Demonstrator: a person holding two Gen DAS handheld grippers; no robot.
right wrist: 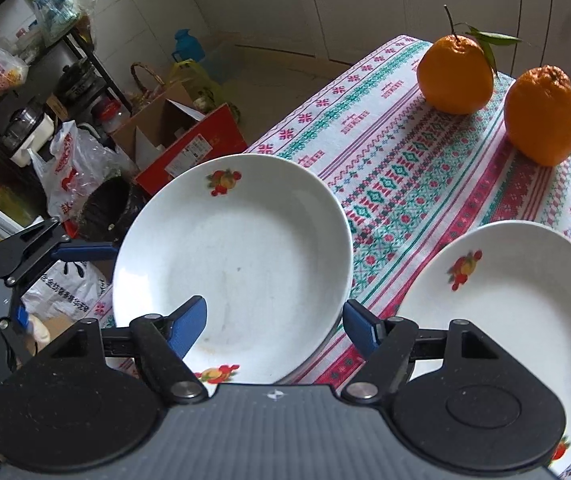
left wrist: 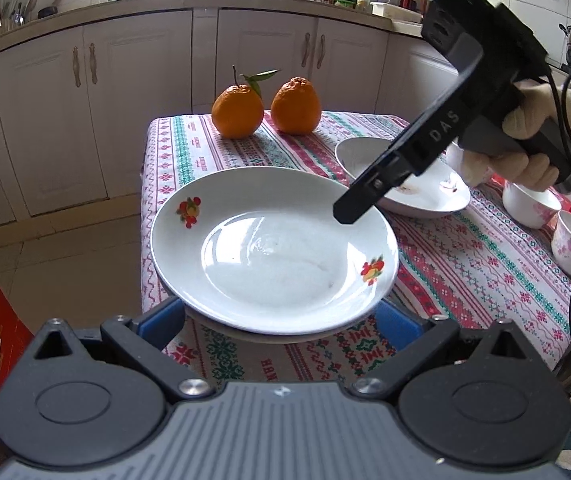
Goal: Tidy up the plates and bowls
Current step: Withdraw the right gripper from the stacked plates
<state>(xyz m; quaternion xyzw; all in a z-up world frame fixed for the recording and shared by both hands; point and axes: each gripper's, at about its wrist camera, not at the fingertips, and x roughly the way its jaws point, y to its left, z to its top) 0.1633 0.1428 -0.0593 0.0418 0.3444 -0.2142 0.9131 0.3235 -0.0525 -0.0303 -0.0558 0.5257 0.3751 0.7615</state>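
A risk of slipping is judged for the white round ceramic plate with fruit decals (left wrist: 273, 256), because it overhangs the near corner of the table (left wrist: 485, 256), covered in a red, green and white patterned cloth, and appears to be supported partly by the left hand-held gripper (left wrist: 281, 320). If that support were withdrawn or tilted, the plate could tip off the edge toward the floor. A knock from the right hand-held gripper (right wrist: 275, 322), which is poised just above the plate's rim, could have the same effect.

The left hand-held gripper is seen with its blue fingers (left wrist: 165, 320) spread wide on either side of the plate's underside; whether the plate is actually clamped cannot be told. The right hand-held gripper is partly open, with nothing between its blue pads; one pad is seen over the plate's inner rim and the other beyond its edge, so the rim lies between them, unpressed.

A second white decorated plate (right wrist: 517, 312) is set on the cloth just to the right, and two white floral bowls (left wrist: 553, 216) stand beyond it. Two oranges (left wrist: 265, 108) rest at the far end, well apart.
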